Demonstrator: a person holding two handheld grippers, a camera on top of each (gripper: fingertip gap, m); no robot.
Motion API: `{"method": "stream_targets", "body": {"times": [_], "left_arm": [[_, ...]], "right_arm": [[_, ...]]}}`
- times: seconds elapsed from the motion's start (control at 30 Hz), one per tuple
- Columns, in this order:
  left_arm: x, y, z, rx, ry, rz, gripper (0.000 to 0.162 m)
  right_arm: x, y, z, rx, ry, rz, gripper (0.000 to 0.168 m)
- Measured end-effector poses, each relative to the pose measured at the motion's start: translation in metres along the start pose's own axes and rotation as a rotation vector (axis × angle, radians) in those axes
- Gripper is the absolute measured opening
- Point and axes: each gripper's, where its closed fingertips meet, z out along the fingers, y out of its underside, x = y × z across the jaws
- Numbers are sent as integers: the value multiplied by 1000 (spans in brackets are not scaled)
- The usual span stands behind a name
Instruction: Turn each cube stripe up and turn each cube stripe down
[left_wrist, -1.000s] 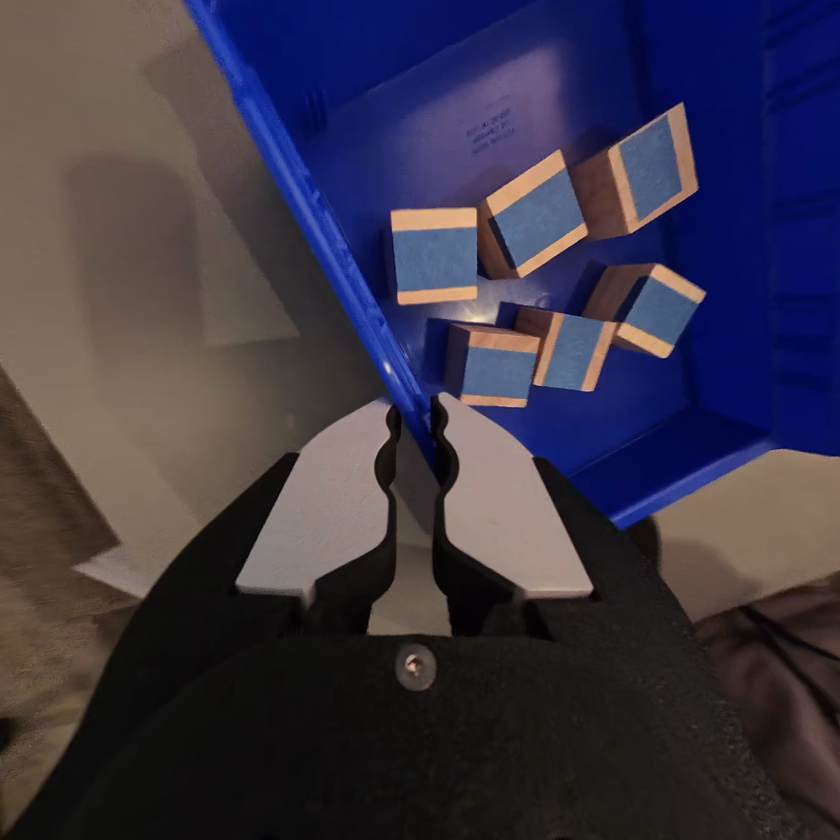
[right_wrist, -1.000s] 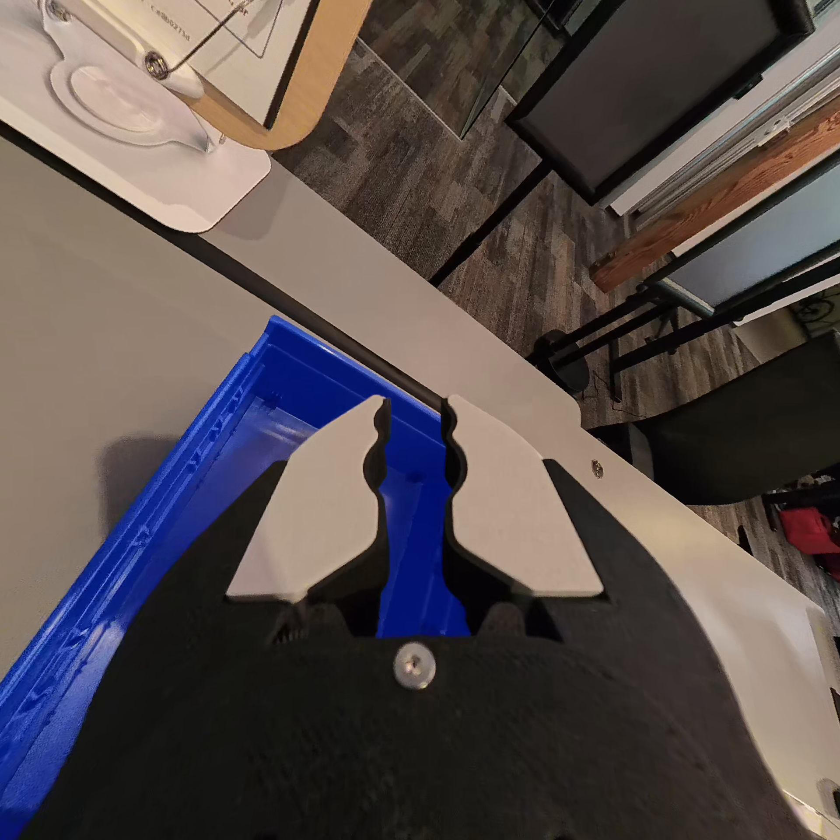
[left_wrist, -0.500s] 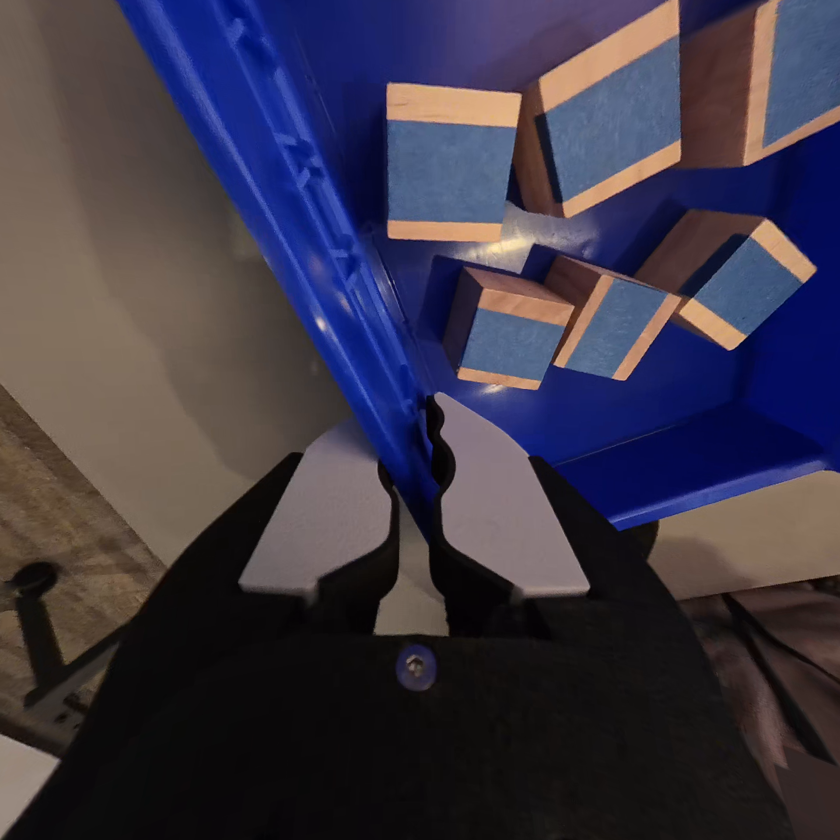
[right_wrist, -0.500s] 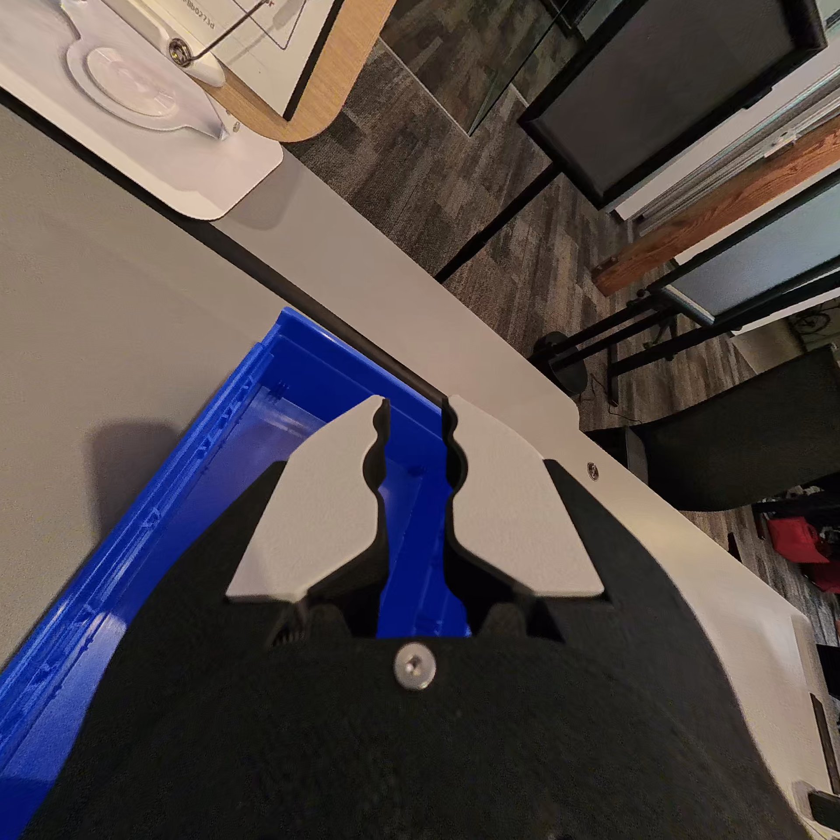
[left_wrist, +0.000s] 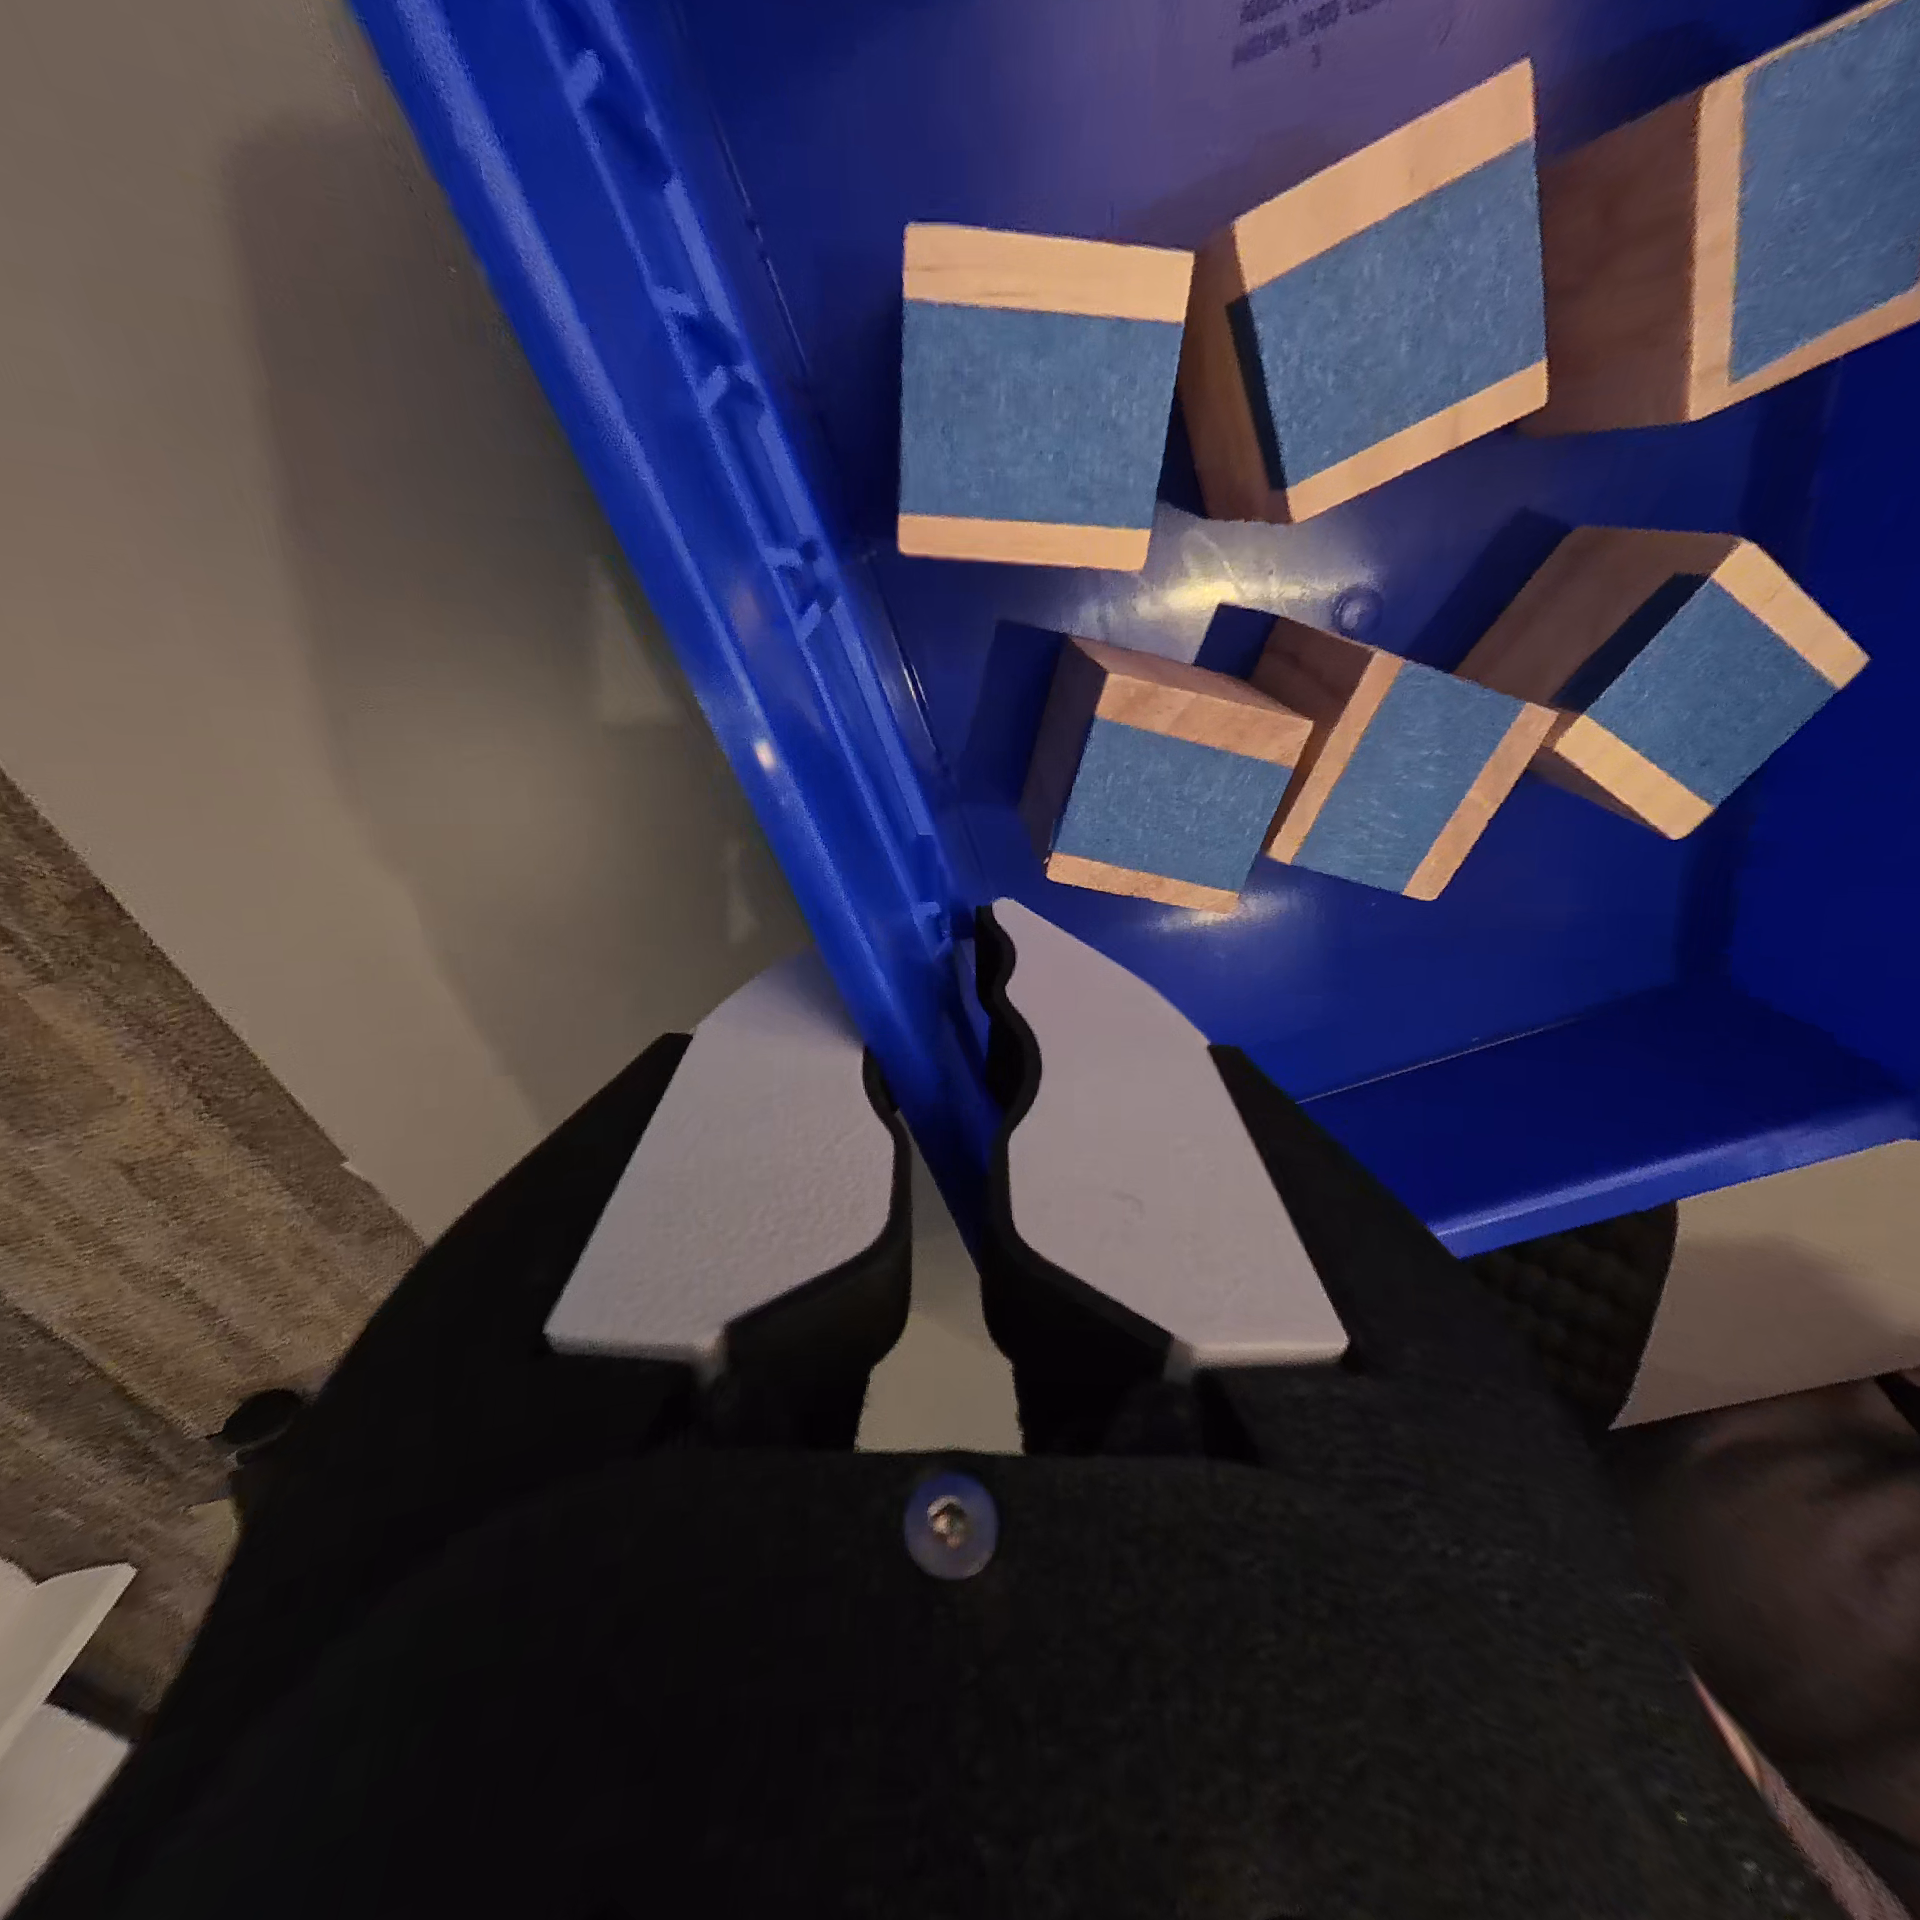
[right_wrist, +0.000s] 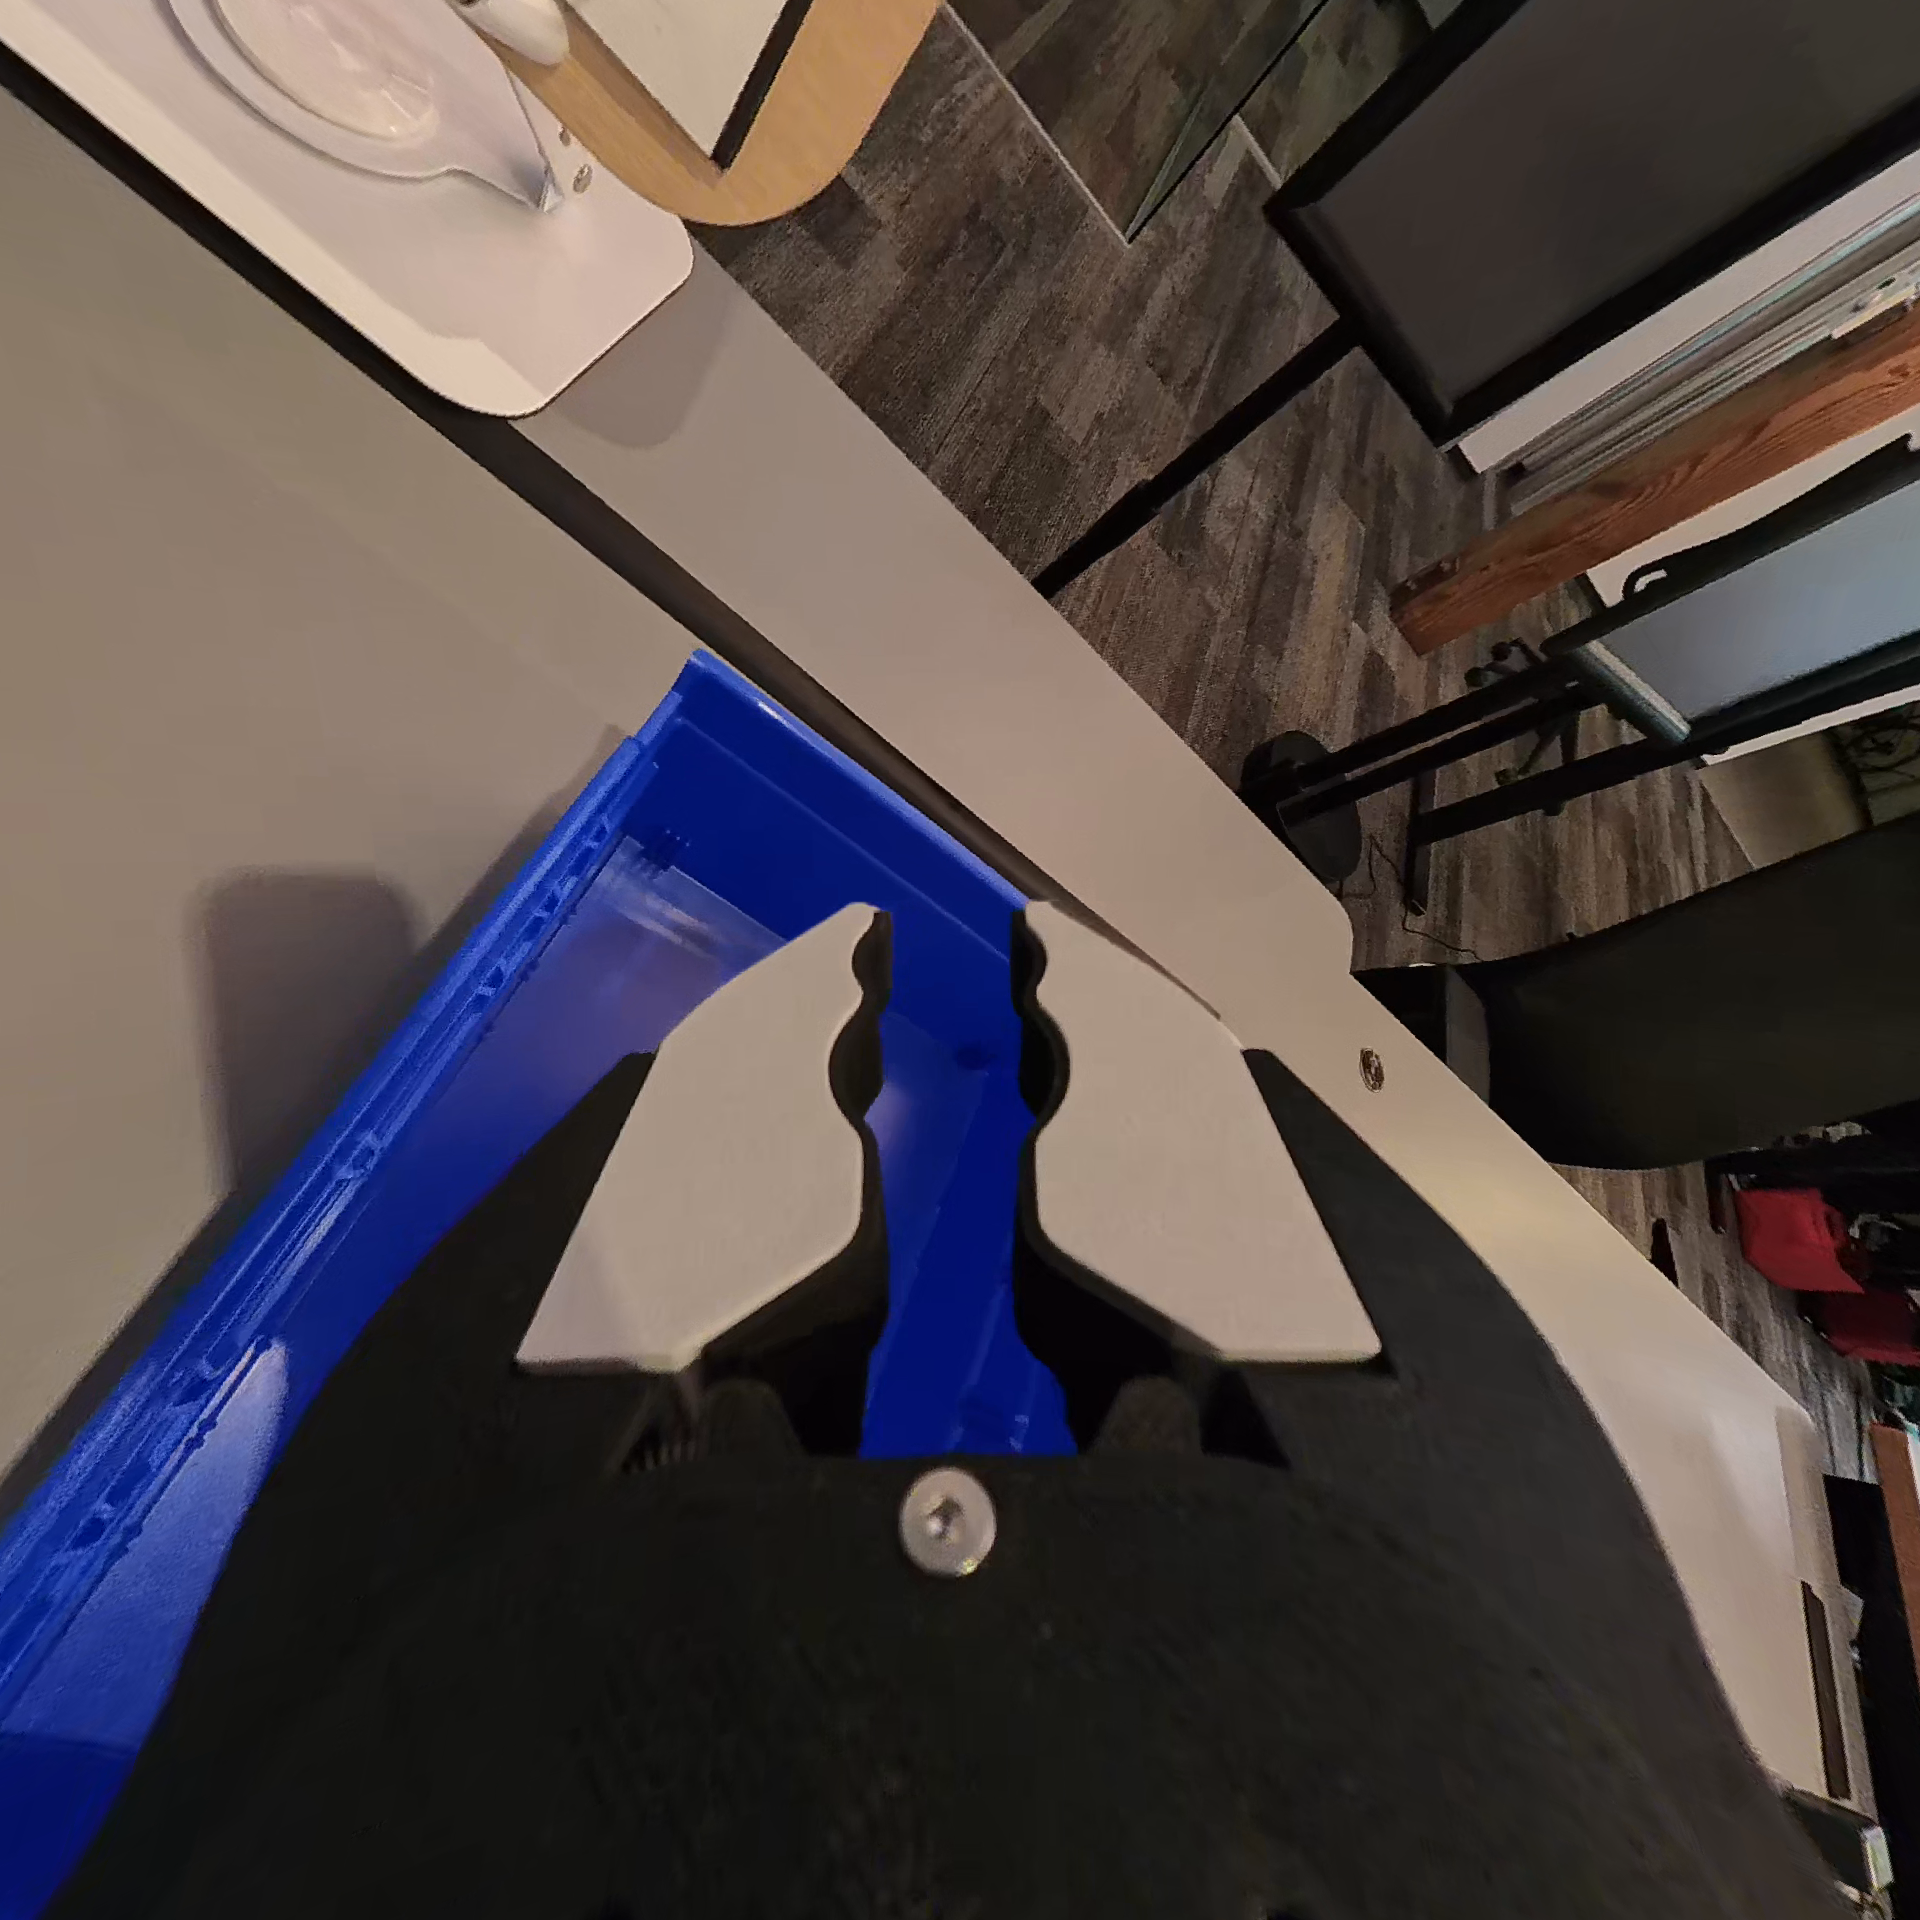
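Several wooden cubes lie in a loose cluster on the floor of a blue bin (left_wrist: 1351, 1029), each with a blue stripe facing up; one is at the cluster's left (left_wrist: 1034, 416) and another at its near edge (left_wrist: 1174, 800). My left gripper (left_wrist: 935, 935) is closed on the bin's long side wall (left_wrist: 727, 416), one finger outside and one finger (left_wrist: 1122, 1122) inside, just short of the nearest cube. My right gripper (right_wrist: 945, 925) hangs over the bin's far end (right_wrist: 831, 831) with its jaws a little apart and nothing held. No cubes show in the right wrist view.
The bin sits on a grey table (right_wrist: 312, 623) whose far edge (right_wrist: 1039, 665) runs close behind it. A white tray (right_wrist: 499, 260) lies at the table's far left. Beyond the edge are wood-look floor, dark furniture and stands.
My left gripper has moved forward onto the bin's side wall, and the cubes now look nearer and larger. The right gripper has drifted slightly and its opening is unchanged.
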Motion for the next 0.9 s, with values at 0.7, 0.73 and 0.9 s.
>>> {"method": "stream_targets", "body": {"times": [0.7, 0.73, 0.9], "left_arm": [[58, -26, -177, 871, 146, 103, 1], [70, -27, -190, 942, 157, 163, 4], [112, -29, -216, 1110, 134, 368, 26]], "right_arm": [[5, -7, -6, 48, 23, 26, 26], [5, -8, -6, 52, 22, 26, 26], [4, -9, -8, 57, 16, 28, 26]]}}
